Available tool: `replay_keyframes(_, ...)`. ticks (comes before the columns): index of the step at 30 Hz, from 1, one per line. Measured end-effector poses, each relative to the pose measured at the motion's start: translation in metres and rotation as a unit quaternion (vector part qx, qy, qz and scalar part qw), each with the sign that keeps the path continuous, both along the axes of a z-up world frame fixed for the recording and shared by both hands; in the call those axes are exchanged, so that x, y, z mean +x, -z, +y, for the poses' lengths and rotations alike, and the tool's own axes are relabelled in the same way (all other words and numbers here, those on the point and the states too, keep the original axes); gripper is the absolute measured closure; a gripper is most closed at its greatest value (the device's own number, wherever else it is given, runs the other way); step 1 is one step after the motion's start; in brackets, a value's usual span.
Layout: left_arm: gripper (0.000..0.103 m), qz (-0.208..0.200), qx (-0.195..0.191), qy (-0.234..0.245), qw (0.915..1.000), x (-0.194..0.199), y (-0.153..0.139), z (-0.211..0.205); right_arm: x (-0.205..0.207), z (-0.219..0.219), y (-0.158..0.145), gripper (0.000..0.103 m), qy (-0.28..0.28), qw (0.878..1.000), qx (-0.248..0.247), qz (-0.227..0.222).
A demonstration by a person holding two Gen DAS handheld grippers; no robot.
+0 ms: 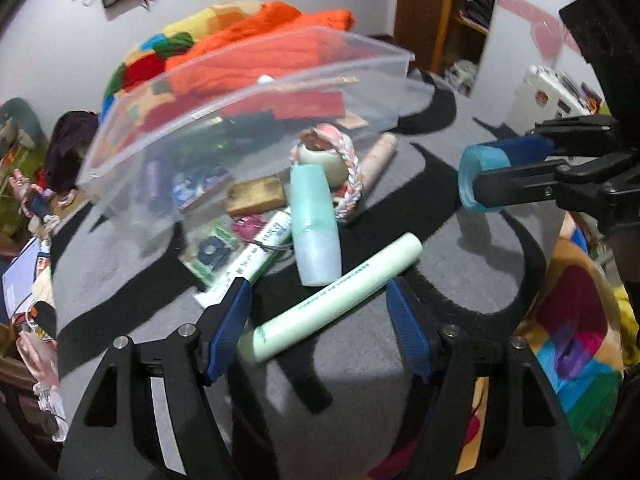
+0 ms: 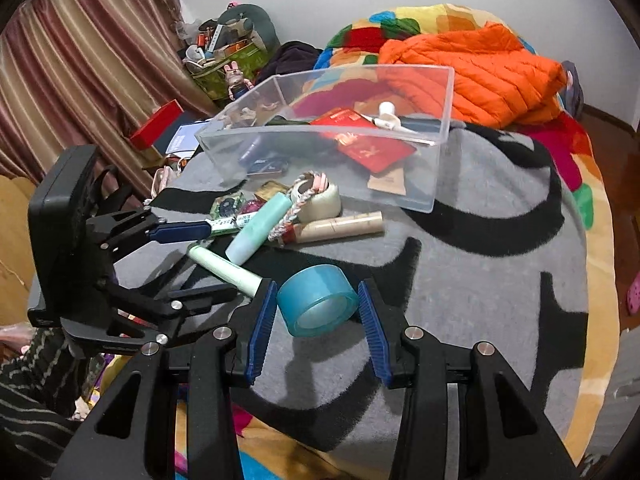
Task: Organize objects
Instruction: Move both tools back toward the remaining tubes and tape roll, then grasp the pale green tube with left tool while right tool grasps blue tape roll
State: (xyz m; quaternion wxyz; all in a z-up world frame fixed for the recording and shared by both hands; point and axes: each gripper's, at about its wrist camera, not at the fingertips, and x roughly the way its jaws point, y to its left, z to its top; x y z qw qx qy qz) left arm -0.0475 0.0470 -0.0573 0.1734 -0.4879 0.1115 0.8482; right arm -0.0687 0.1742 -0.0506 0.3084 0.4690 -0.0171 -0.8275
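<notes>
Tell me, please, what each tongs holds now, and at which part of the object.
The right tongs hold the blue tape roll, pads on its two flat sides. The left tongs are open and hold nothing; the pale green tube lies between them.

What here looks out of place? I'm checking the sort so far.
A heap of small items still lies loose on the grey blanket in front of the clear bin: a mint bottle, a pale green tube, and a beige tube. The right gripper holds a blue tape roll.

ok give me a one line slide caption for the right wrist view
Right gripper holds a blue tape roll above the grey blanket, clear bin and scattered toiletries beyond.
</notes>
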Motion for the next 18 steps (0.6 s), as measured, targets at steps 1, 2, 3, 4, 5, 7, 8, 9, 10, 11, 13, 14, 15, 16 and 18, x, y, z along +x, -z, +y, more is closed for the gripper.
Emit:
replay_keyframes(1,0.034,-0.004,0.008,-0.001,1.0,-0.001,0.001,-0.002,0.0,0.0,0.001,0.064,0.0,1.0,-0.001,-0.002)
replay_keyframes(2,0.038,-0.013,0.018,-0.003,0.9997,-0.002,0.001,-0.005,0.001,0.001,0.002,0.064,0.0,1.0,-0.002,-0.003)
replay_keyframes(3,0.042,-0.02,0.028,-0.006,0.9994,-0.003,0.0,-0.008,0.001,0.0,0.003,0.064,-0.001,1.0,-0.002,-0.003)
replay_keyframes(4,0.048,-0.023,0.038,-0.012,0.999,-0.002,-0.001,-0.012,0.001,0.0,0.004,0.064,-0.001,1.0,-0.003,-0.004)
replay_keyframes(5,0.055,-0.024,0.042,-0.018,0.9987,0.0,-0.001,-0.015,0.001,0.0,0.005,0.064,-0.002,1.0,-0.004,-0.005)
replay_keyframes(7,0.067,-0.023,0.044,-0.029,0.9983,0.006,-0.003,-0.019,0.001,-0.001,0.007,0.064,-0.003,1.0,-0.005,-0.007)
replay_keyframes(8,0.075,-0.025,0.047,-0.032,0.9981,0.008,-0.003,-0.021,0.001,-0.001,0.007,0.064,-0.004,1.0,-0.006,-0.009)
replay_keyframes(9,0.079,-0.027,0.049,-0.033,0.9979,0.011,-0.005,-0.021,0.0,-0.002,0.008,0.064,-0.006,1.0,-0.007,-0.01)
replay_keyframes(10,0.084,-0.03,0.054,-0.031,0.9976,0.015,-0.006,-0.021,0.0,-0.003,0.009,0.064,-0.006,1.0,-0.007,-0.011)
replay_keyframes(11,0.086,-0.032,0.058,-0.029,0.9974,0.018,-0.007,-0.02,0.0,-0.004,0.009,0.064,-0.008,1.0,-0.008,-0.011)
replay_keyframes(13,0.088,-0.033,0.055,-0.02,0.9977,0.023,-0.008,-0.015,0.001,-0.006,0.009,0.064,-0.009,1.0,-0.01,-0.011)
replay_keyframes(14,0.088,-0.031,0.05,-0.016,0.9982,0.024,-0.008,-0.011,0.001,-0.006,0.008,0.064,-0.01,1.0,-0.012,-0.011)
replay_keyframes(15,0.088,-0.028,0.044,-0.014,0.9985,0.024,-0.008,-0.008,0.001,-0.007,0.008,0.064,-0.011,1.0,-0.013,-0.011)
replay_keyframes(16,0.088,-0.026,0.041,-0.013,0.9987,0.022,-0.007,-0.005,0.002,-0.008,0.007,0.064,-0.012,1.0,-0.013,-0.01)
replay_keyframes(18,0.088,-0.026,0.044,-0.017,0.9986,0.016,-0.006,-0.003,0.004,-0.009,0.005,0.064,-0.012,1.0,-0.014,-0.008)
